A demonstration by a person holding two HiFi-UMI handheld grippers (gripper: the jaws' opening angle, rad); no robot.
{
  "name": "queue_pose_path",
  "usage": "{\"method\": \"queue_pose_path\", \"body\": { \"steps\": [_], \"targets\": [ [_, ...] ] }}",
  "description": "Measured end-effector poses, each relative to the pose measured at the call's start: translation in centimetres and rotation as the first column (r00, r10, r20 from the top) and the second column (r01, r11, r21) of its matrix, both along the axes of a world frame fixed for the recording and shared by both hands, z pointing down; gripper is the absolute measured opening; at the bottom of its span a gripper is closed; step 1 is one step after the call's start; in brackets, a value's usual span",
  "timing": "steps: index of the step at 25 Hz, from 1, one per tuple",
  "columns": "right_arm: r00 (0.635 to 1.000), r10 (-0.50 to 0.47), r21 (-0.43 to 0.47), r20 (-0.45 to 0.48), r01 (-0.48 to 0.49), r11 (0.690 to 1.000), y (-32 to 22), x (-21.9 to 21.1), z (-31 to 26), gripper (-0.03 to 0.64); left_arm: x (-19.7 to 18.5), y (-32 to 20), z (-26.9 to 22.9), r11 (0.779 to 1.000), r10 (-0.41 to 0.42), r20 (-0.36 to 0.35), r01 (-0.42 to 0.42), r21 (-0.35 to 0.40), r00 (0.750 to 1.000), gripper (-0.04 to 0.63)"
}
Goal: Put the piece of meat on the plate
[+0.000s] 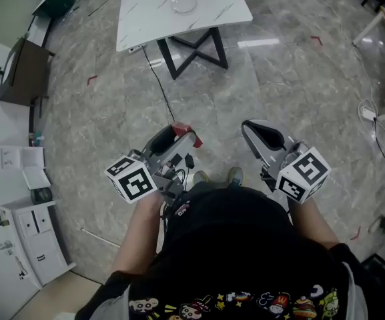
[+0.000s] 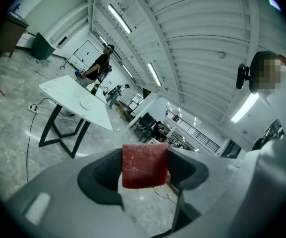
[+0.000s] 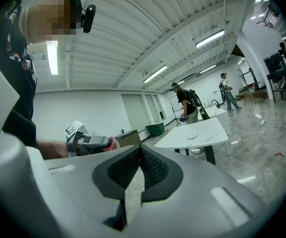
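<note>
A red block of meat (image 2: 144, 164) is clamped between the jaws of my left gripper (image 2: 145, 168); in the head view it shows as a red patch (image 1: 185, 131) at the tip of the left gripper (image 1: 179, 136). My right gripper (image 1: 255, 133) is shut with nothing in it, its pads meeting (image 3: 139, 166). Both are held low in front of the person, well short of the table. A clear glass plate (image 1: 184, 5) sits on the white marble-look table (image 1: 145, 19) far ahead, also visible as a small dish (image 2: 85, 103) and again small and pale (image 3: 192, 135).
The table stands on black crossed legs (image 1: 193, 49), and a cable (image 1: 159, 85) runs across the grey stone floor from it. White cabinets (image 1: 29, 239) and a dark desk (image 1: 25, 72) line the left. A person (image 3: 186, 103) stands behind the table.
</note>
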State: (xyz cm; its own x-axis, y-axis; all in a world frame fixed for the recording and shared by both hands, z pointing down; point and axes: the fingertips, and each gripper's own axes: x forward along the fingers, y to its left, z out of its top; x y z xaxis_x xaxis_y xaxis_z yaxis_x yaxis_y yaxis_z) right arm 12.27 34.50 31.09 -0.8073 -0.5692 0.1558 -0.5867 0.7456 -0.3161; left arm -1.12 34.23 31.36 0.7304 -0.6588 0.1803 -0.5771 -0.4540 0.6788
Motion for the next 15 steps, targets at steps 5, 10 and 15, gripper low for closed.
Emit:
{"method": "queue_pose_path", "body": {
  "steps": [5, 10, 15],
  "targets": [
    [1.000, -0.005, -0.012, -0.027, 0.004, 1.000, -1.4, 2.4, 1.5, 0.025, 1.7, -0.2, 1.1, 0.999, -0.040, 0.074, 0.040, -0.003, 0.996, 0.394],
    [0.999, -0.006, -0.038, -0.042, 0.004, 0.999, -3.3, 3.0, 2.4, 0.025, 2.1, -1.7, 1.5, 0.999, -0.045, 0.170, 0.044, 0.011, 0.984, 0.394],
    [0.998, 0.007, -0.052, -0.065, -0.010, 0.999, -5.7, 2.9, 2.9, 0.025, 1.8, -4.1, 2.0, 0.999, -0.035, 0.179, 0.037, -0.003, 0.983, 0.394]
  ]
}}
